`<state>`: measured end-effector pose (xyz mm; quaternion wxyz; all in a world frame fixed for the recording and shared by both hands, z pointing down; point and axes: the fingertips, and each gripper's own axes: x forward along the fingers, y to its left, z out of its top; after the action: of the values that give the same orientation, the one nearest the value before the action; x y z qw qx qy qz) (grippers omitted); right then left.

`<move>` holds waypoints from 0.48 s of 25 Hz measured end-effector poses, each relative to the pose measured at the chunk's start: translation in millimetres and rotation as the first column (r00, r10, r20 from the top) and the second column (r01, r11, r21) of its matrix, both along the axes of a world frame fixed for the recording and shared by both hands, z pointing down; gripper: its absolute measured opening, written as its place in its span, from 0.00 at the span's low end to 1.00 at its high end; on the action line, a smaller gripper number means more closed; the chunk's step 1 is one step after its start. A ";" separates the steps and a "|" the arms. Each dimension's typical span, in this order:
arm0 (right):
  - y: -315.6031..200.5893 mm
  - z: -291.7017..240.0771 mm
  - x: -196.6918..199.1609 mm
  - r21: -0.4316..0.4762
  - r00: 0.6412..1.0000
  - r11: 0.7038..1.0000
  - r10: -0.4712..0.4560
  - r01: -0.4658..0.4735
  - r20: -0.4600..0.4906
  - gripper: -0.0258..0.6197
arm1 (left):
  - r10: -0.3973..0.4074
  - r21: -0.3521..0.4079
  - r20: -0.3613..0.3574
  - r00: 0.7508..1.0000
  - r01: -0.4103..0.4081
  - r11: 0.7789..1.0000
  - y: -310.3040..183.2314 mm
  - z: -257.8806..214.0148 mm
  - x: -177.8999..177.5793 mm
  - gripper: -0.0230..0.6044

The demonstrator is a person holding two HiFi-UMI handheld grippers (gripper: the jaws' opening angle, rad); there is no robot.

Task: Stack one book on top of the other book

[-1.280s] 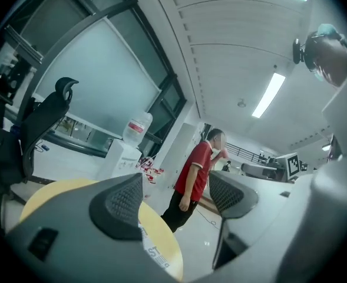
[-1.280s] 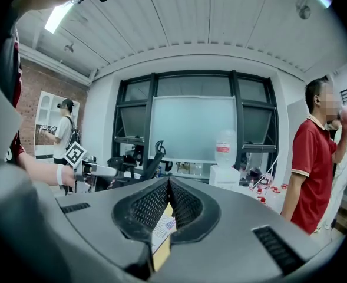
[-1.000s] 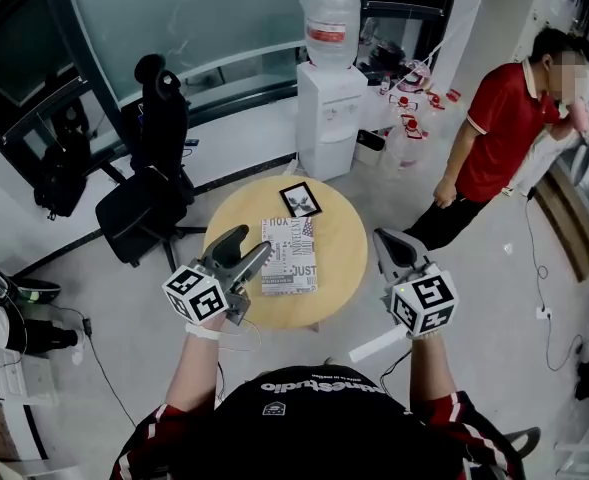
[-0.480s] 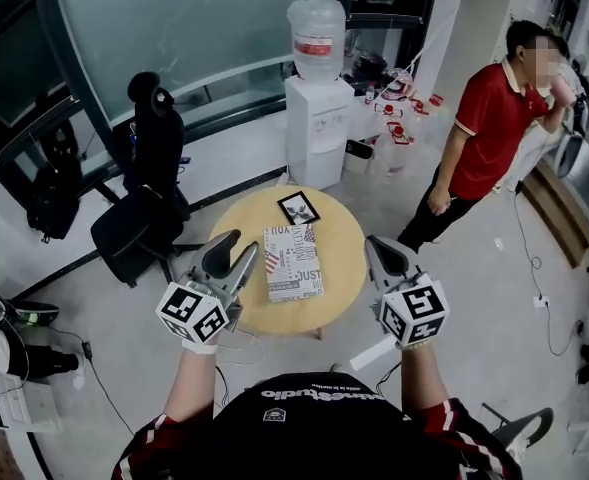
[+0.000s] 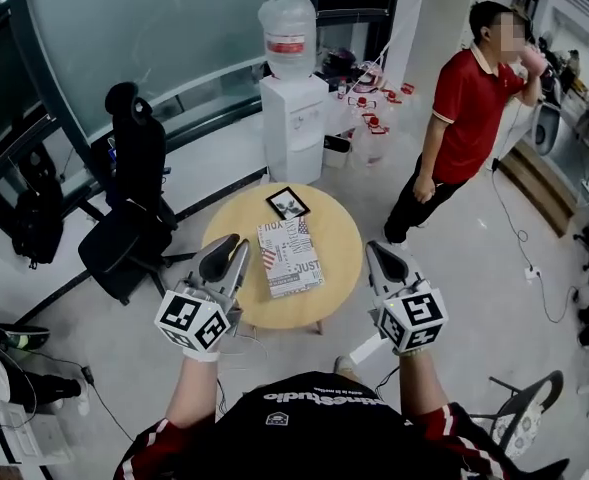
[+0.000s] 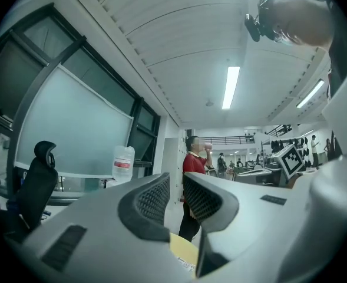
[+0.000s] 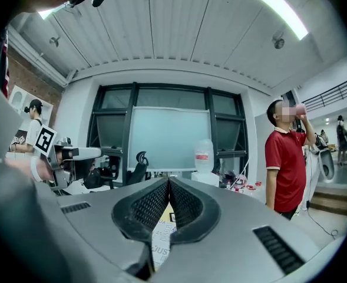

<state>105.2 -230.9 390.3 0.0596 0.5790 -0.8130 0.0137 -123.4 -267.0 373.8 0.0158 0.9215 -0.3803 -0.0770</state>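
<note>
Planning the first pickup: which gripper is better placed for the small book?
Left, probably. In the head view the left gripper sits nearer the small book than the right gripper. Its empty jaws, slightly apart, have just been closing; the right's are shut.

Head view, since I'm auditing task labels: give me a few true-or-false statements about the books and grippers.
1. The small book lies on the large book. False: it lies on the table, just beyond the large one.
2. The right gripper holds nothing. True.
3. The left gripper grips the large book. False: its jaws have just been closing with nothing between them, and a narrow gap remains.
4. A water dispenser stands beyond the table. True.
</note>
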 end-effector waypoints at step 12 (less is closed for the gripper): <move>27.1 -9.4 -14.3 0.014 0.999 0.999 0.050 -0.050 -0.004 0.09 | 0.015 0.082 0.052 0.999 -0.019 0.996 19.0 -7.9 -11.8 0.09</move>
<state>90.9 -203.7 381.0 0.0570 0.5996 -0.7982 0.0079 -135.2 -247.9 365.9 -0.0314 0.9263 -0.3692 -0.0687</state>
